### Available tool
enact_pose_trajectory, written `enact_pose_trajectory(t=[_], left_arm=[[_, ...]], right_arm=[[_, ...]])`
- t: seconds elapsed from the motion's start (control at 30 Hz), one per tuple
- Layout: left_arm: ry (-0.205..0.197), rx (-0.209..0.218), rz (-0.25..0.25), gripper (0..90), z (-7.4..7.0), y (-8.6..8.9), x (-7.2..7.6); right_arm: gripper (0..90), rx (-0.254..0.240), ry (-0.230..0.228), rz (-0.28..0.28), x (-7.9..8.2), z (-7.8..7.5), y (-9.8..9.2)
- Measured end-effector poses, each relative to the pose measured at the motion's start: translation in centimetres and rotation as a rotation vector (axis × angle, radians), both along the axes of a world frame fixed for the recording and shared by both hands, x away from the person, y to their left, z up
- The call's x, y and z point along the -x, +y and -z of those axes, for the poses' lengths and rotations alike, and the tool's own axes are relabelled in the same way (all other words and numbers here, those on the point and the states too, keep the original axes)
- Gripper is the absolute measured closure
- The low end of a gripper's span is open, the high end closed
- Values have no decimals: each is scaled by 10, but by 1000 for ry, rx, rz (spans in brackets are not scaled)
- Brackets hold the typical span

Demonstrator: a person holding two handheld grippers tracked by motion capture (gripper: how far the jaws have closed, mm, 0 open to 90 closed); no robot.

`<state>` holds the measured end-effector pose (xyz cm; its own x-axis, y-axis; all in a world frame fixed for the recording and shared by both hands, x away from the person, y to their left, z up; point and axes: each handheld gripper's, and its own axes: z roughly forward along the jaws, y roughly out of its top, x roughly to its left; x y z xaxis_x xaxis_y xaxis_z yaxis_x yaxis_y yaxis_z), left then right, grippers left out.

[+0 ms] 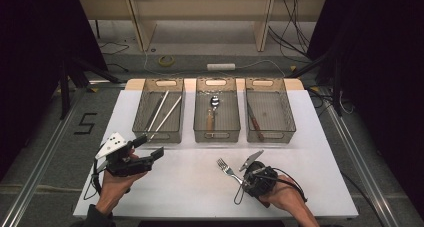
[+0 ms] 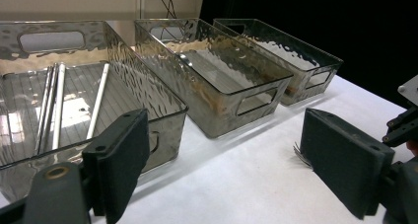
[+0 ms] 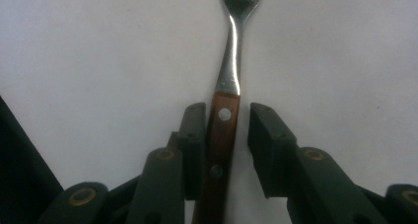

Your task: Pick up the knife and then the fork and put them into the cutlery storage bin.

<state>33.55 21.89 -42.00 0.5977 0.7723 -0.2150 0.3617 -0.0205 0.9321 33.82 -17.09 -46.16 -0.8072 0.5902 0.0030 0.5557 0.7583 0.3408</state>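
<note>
High view, surroundings: three clear ribbed plastic bins stand in a row toward the far edge of the white table (image 1: 310,187); the left bin (image 1: 141,112) holds pale chopsticks (image 1: 161,111), the middle bin (image 1: 200,114) a wooden-handled spoon (image 1: 212,113), the right bin (image 1: 287,112) a knife (image 1: 254,122).
Fork place: the fork (image 1: 227,169) lies flat on the table near its near edge, right of centre, open tabletop between it and the bins.
Fork axis: tines point toward the far left, handle toward the near right.
Fork make: shiny metal head and neck, riveted brown wooden handle (image 3: 219,150).
Right hand-held gripper (image 3: 226,116): jaws straddle the handle; one pad touches it, the other stands just clear, not yet clamped.
Left hand-held gripper (image 2: 217,150): jaws wide apart, holding nothing, by the left bin's near end.
</note>
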Motion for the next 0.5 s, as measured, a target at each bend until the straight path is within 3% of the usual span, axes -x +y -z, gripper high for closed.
enact_pose_trajectory(t=[0.5], left_arm=[[2,0,0,188,0,1,0]], right_arm=[[774,-4,9,-16,-3,0,-1]])
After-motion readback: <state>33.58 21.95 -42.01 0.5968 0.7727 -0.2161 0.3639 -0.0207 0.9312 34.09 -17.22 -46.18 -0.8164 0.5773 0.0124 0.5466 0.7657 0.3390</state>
